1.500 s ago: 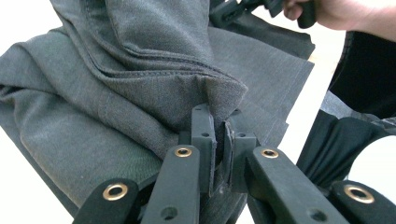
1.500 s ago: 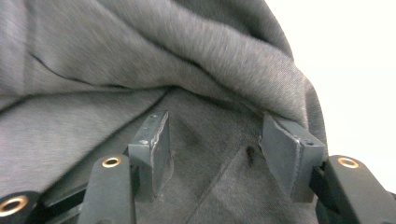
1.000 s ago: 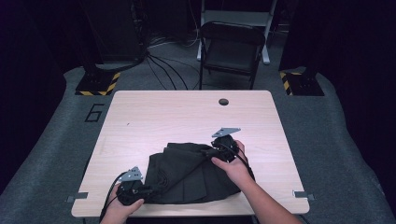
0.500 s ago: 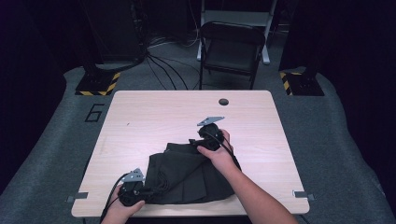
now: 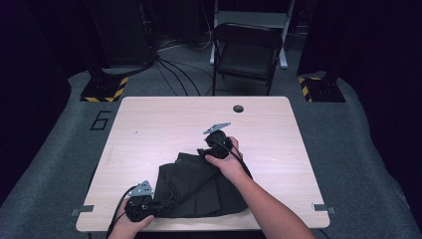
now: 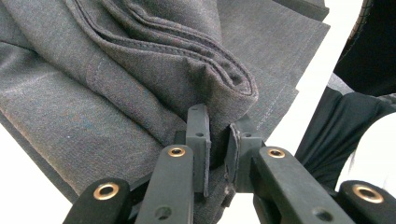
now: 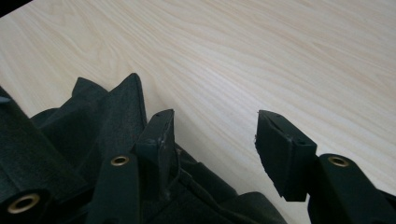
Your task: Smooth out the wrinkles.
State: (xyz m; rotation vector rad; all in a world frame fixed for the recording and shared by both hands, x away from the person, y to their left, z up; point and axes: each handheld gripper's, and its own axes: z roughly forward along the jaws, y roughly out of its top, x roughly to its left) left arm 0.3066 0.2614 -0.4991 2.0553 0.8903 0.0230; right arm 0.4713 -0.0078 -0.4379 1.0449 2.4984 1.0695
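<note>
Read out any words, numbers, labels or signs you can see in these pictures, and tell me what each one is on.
"6" – a large dark numeral on the grey floor mat, beside the far left corner of the table, in the high view.
The yellow and black hazard stripes on the floor stand bases carry no words.
No lettering can be read on the dark garment or on the grippers.

A dark grey garment (image 5: pixel 199 186) lies crumpled and partly folded on the near half of the light wooden desk (image 5: pixel 164 124), slightly left of centre. Its fabric is a fine knit with stitched hems, several layers stacked in a thick fold at the near left corner (image 6: pixel 219 79). Its far edge rises in small peaks (image 7: pixel 126 93).
</note>
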